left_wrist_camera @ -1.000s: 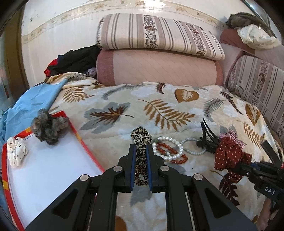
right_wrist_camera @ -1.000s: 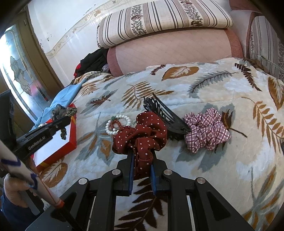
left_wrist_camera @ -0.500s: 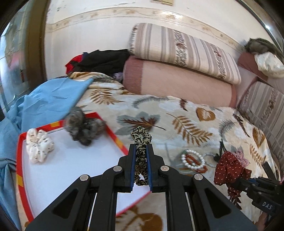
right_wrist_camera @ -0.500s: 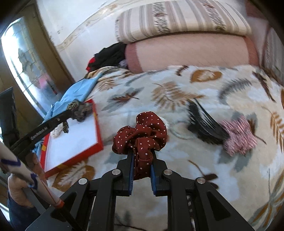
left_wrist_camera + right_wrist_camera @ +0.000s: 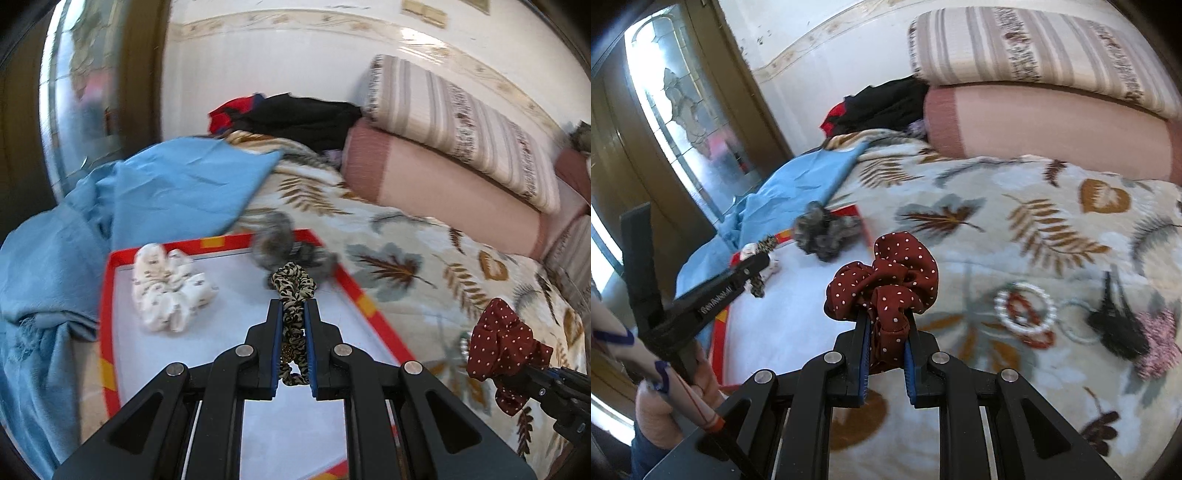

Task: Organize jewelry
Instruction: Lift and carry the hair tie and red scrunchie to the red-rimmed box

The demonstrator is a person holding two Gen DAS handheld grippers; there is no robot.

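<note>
Since a second ago you have swung both grippers leftward, so the red-rimmed tray (image 5: 110, 295) now fills the space under your left gripper (image 5: 293, 325) where before the leaf-print blanket (image 5: 424, 236) lay below it. Your left gripper is clamped narrow on the leopard-print scrunchie (image 5: 293, 284), which stands up between the blue pads above the tray's white floor. Your right gripper (image 5: 885, 332) is likewise closed tight on the dark red dotted scrunchie (image 5: 886, 280), held in the air near the tray's right edge. From the left camera you see the white scrunchie (image 5: 168, 288) lying whole on the tray floor, and the grey scrunchie (image 5: 288, 247), blurred, at the tray's far rim just behind the leopard one; the red scrunchie and the tip of your right gripper show at the lower right. From the right camera you see what the left one misses: the pearl and red bead bracelets (image 5: 1023, 314) lying together on the blanket, the black hair clip (image 5: 1115, 321) just beside them, and the pink plaid scrunchie (image 5: 1156, 343) touching the clip at the far right. That view also shows your left gripper from the side and your left hand (image 5: 676, 406) around its handle, while the white scrunchie is mostly hidden behind it. Blue cloth (image 5: 147, 195) lies bunched against the tray's left and far sides.
</note>
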